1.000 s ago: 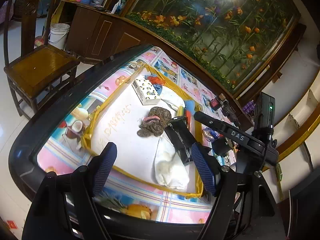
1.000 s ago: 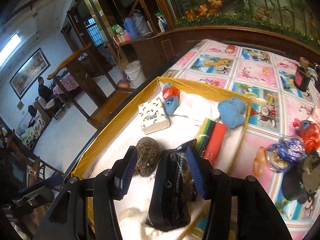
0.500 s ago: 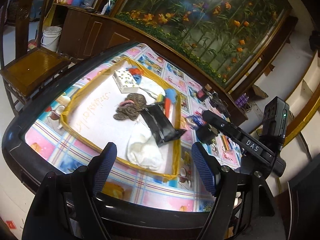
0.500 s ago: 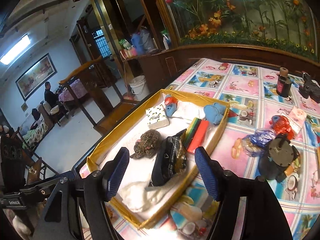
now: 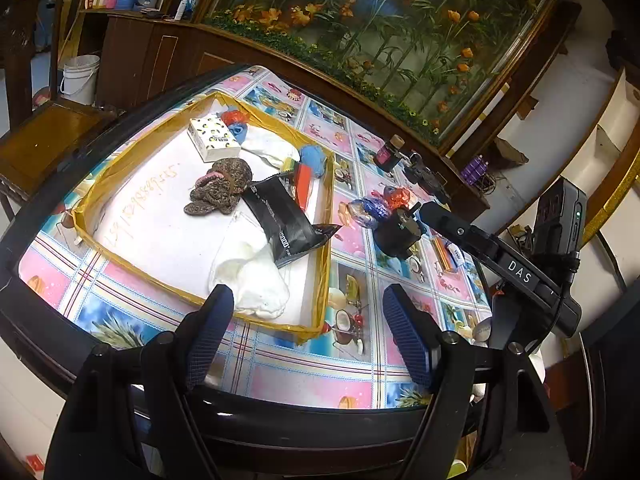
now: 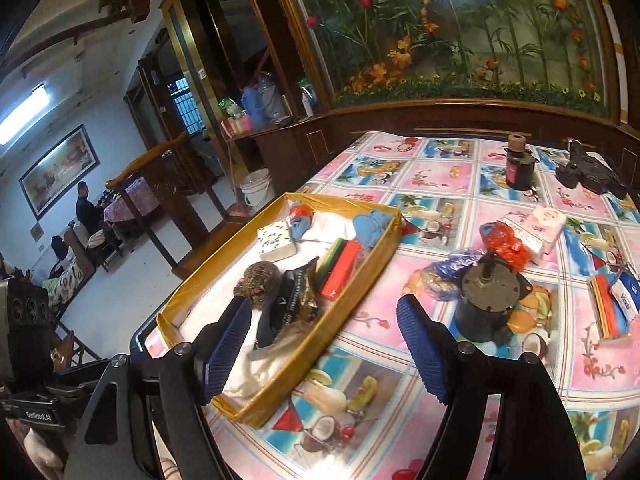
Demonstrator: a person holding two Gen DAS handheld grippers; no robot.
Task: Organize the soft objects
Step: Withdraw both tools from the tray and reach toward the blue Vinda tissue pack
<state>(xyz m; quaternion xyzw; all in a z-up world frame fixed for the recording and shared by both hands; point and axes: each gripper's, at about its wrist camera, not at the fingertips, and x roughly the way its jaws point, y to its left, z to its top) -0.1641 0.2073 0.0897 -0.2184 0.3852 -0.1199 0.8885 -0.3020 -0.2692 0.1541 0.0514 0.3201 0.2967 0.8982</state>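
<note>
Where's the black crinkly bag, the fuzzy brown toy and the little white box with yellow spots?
black bag [image 5: 280, 216], left wrist view, middle of its flat side.
fuzzy brown toy [image 5: 224, 188], left wrist view, middle of its body.
spotted white box [image 5: 214, 140], left wrist view, its top face.

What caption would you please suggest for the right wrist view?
Right tool, opening and empty, above the yellow tray holding a black pouch, socks and a tissue box.

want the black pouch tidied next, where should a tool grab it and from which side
Grip the black pouch across its narrow middle, coming down from above. It lies flat and long over the white cloth, its corner poking past the tray wall, so its ends offer less.
</note>
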